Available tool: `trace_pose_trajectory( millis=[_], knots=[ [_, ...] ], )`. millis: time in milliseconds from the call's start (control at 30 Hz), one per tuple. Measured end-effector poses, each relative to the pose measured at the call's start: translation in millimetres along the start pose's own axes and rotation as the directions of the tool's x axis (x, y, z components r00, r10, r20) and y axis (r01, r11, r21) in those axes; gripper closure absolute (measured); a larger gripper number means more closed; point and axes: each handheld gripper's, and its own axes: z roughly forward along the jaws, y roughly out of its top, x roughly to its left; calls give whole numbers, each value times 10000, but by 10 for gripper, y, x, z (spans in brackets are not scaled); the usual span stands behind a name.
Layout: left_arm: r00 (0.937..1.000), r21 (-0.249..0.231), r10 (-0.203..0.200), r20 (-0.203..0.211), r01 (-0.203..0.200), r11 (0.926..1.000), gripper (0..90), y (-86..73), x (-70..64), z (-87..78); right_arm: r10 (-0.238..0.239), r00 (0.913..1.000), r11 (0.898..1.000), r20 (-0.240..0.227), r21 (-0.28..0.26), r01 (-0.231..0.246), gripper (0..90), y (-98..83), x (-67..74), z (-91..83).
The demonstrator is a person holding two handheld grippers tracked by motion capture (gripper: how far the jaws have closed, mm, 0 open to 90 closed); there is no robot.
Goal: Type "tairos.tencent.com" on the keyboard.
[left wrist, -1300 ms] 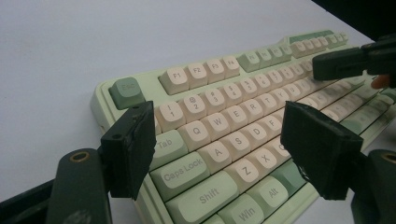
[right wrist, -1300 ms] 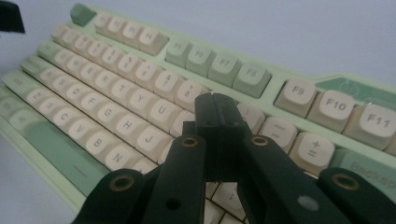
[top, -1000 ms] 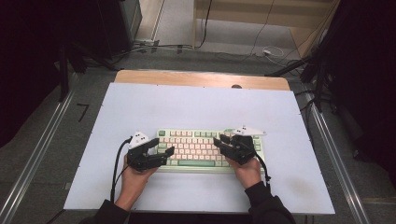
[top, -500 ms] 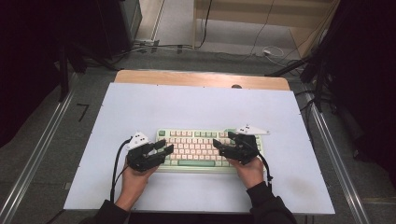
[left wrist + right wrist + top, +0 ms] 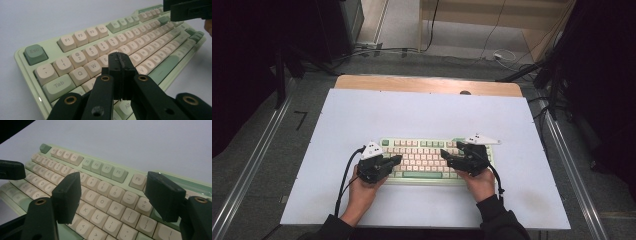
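Presently, one keyboard (image 5: 432, 160), pale green case with cream and green keys, lying flat on the white table (image 5: 422, 115) at the person's edge, long side across.

Left gripper (image 5: 396, 159): held in the person's left hand (image 5: 362, 192) over the keyboard's left end. Jaws together, pads pressed face to face with nothing between them; they have just been closing. In the left gripper view (image 5: 119, 62) the joined tips hang above the letter rows just right of the W and E keys; whether they touch a keycap cannot be told.

Right gripper (image 5: 447, 157): held in the right hand (image 5: 482, 180) over the keyboard's right end, tips pointing toward the middle. Jaws well apart, holding nothing. In the right gripper view (image 5: 112, 191) the two pads stand either side of the number and letter keys around 9, 0, O and P, above them, not touching.

Both grippers trail black cables toward the person from the keyboard's near edge.
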Motion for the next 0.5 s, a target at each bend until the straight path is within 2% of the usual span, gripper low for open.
trace_pose_trajectory(
  millis=[200, 500],
  knots=[
    [9999, 145, -64, -86, 65, 9999, 900, 2, 19, 46, 9, 10000, 10000, 3, 44, -9, 274, -1, -1, 7],
    [9996, 544, 57, -270, -43, 9985, 900, -3, -6, 127, -24, 10000, 10000, 20, 85, 24, 274, -4, 6, 10]
  ],
)
